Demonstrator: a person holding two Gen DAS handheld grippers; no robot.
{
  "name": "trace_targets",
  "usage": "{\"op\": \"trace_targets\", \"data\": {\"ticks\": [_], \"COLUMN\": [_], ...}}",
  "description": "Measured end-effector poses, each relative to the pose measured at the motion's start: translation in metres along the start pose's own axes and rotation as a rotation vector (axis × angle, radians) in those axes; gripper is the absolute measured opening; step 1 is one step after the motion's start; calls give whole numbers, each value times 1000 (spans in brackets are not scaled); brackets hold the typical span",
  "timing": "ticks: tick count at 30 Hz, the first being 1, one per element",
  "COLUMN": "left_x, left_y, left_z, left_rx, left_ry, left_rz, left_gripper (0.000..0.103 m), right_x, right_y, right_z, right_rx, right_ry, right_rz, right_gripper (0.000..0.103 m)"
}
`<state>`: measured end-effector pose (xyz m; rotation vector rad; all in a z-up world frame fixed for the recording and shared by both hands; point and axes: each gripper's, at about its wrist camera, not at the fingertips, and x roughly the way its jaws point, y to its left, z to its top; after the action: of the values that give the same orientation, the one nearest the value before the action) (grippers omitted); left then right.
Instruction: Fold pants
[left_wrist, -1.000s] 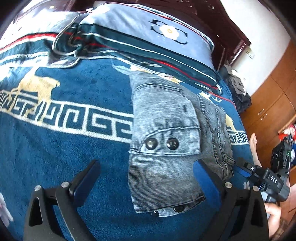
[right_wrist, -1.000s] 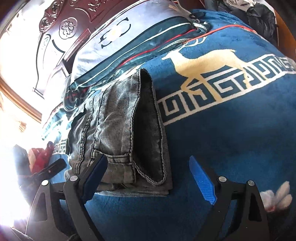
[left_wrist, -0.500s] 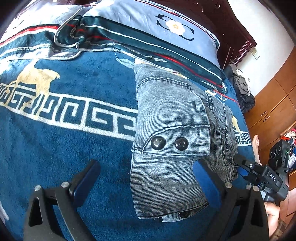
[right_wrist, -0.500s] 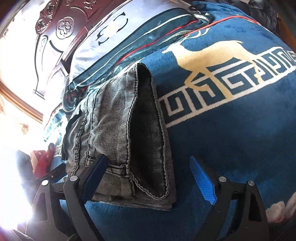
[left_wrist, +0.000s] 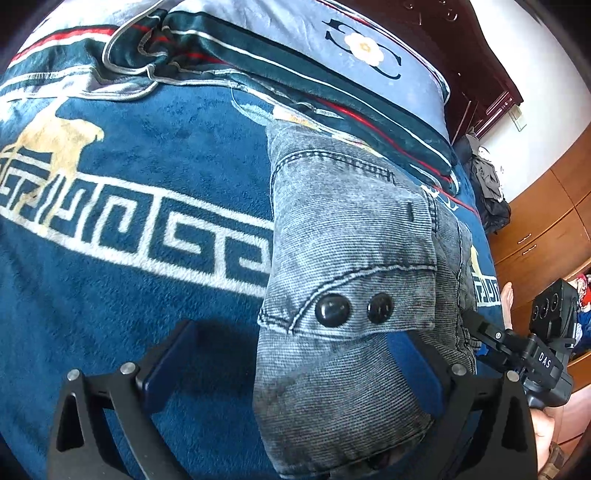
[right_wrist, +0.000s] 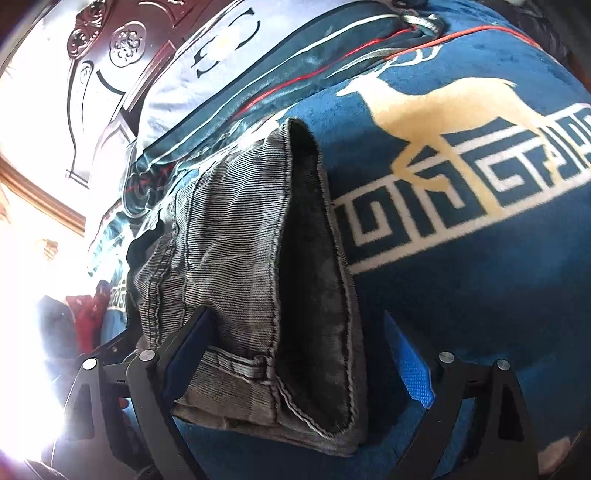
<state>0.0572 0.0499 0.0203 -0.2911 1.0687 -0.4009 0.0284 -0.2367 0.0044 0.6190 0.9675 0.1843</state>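
Folded grey denim pants (left_wrist: 351, 258) lie on the blue blanket (left_wrist: 129, 295), with two dark buttons on a pocket flap. My left gripper (left_wrist: 295, 369) is open just above the bundle's near end, which reaches in between its fingers. In the right wrist view the pants (right_wrist: 236, 258) show a dark inner lining along their right edge. My right gripper (right_wrist: 299, 358) is open and straddles that near end. Its left finger (right_wrist: 188, 350) lies over the cloth and its right pad stands clear. The right gripper (left_wrist: 517, 350) also shows at the pants' right side in the left wrist view.
A striped pillow (left_wrist: 351, 48) lies beyond the pants against a dark carved headboard (right_wrist: 110, 74). Wooden cabinets (left_wrist: 546, 229) and a pile of dark clothes (left_wrist: 487, 184) stand right of the bed. A person's hand (left_wrist: 554, 424) holds the right gripper. Strong glare fills the right view's left side.
Both grippers have come closer and lower toward the pants' near end, which now fills more of each view and sits between the fingers. The pants have not moved.
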Motion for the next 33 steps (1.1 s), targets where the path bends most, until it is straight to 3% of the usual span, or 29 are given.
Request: {"op": "trace_targets", "data": {"ticks": [11,13,17,19,23,28,33], "left_x": [8,9,11,11,11,6,-1], "left_y": [-6,-9,-23,-26,-29,-38,-41], "left_z": [3,3,0,-1,-1,-4,-3], "left_rx": [34,50,119,142,163,210,228], "left_ry": [18,20,17,18,28,9,-7], "left_rz": [17,21,32,24,6,-3,-9], "left_gripper": [102,98,84,75,66,50,46], "right_x": [19,19,20,19,17,14,8], "right_y": [10,11,12,12,11,16,22], "right_z": [5,4,1,0,-1,-5,-8], "right_rx": [-83,-92,-87,-83,-78,-85,-89], "right_ry": [66,65,75,74,73,52,23], "right_rz": [-37,-42,-20,-12,2,2,5], "right_gripper": [89,86,66,61,47,40,33]}}
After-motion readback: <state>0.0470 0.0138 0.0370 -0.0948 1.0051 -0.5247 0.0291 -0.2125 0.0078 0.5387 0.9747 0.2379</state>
